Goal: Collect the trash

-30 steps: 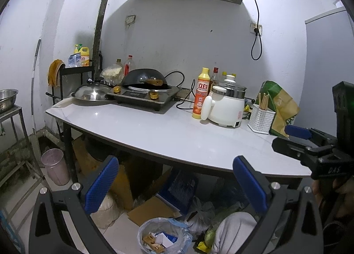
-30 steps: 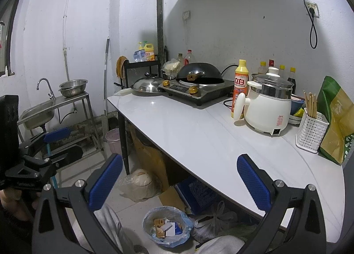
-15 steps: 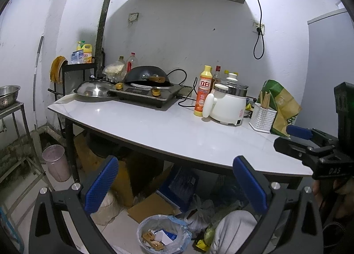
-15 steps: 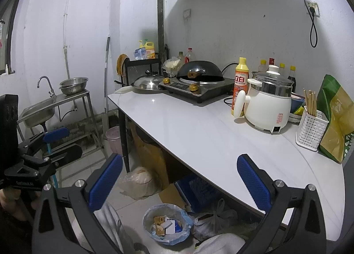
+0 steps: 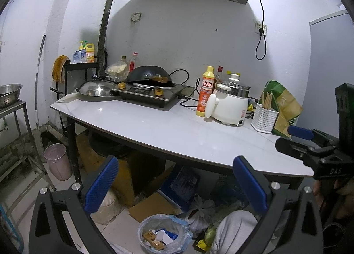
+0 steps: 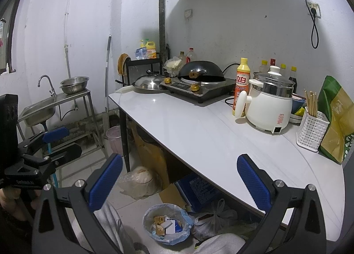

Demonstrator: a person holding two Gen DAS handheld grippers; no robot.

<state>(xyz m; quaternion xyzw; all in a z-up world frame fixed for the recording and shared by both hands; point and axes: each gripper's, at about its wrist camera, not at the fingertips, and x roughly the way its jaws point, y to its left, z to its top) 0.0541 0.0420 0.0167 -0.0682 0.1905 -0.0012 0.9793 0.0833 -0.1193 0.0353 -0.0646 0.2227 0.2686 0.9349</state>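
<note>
Trash, cardboard and paper scraps, is held in a round bin lined with pale blue plastic [image 5: 162,231] on the floor, seen below and between the wide-spread blue-padded fingers of the left gripper [image 5: 174,187] and right gripper [image 6: 180,184]; beyond the fingertips a white countertop [image 6: 199,130] is seen.

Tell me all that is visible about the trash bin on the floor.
The trash bin is small and round, lined with a thin, bluish plastic bag whose edge folds over the rim. It stands upright on the tiled floor, just in front of the white table. Inside lie brown cardboard scraps, white paper and a blue piece. A crumpled clear bag lies right beside it. No gripper touches it.
</note>
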